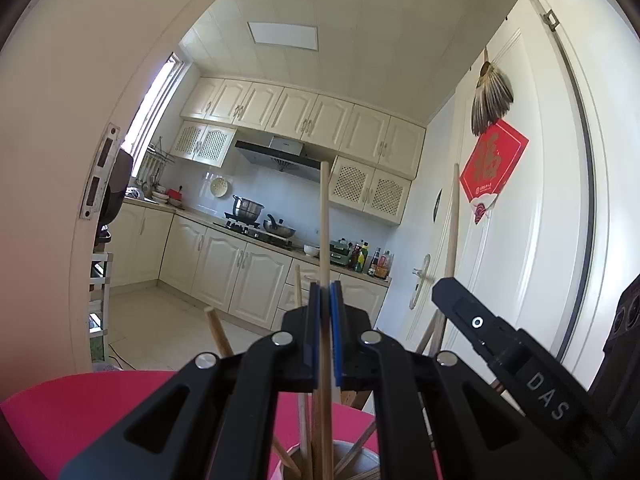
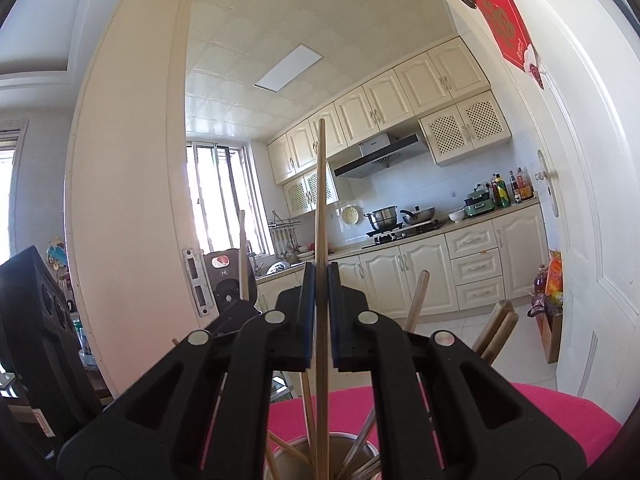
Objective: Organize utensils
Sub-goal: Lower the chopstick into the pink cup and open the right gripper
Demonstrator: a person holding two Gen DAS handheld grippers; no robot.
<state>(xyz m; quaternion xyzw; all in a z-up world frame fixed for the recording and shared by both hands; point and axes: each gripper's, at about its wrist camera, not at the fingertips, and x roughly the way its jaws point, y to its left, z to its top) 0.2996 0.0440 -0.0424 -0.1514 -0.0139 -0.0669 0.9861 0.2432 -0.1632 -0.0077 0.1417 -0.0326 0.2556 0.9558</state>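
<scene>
In the left wrist view my left gripper (image 1: 326, 294) is shut on a pale wooden chopstick (image 1: 325, 220) that stands upright between its blue pads. The stick's lower end reaches down into a metal cup (image 1: 364, 452) holding several other chopsticks. In the right wrist view my right gripper (image 2: 320, 278) is shut on a second upright chopstick (image 2: 320, 192) above the same cup (image 2: 352, 438). Each gripper shows in the other's view: the right gripper (image 1: 450, 294) with its stick (image 1: 453, 220), and the left gripper (image 2: 240, 310) with its stick (image 2: 242, 248).
The cup stands on a pink tabletop (image 1: 80, 408) (image 2: 560, 420). Loose chopstick ends (image 1: 218, 332) (image 2: 416, 300) fan out of the cup around the grippers. Past a door frame (image 2: 128, 200) lies a kitchen, with an open white door (image 1: 540, 200) on the right.
</scene>
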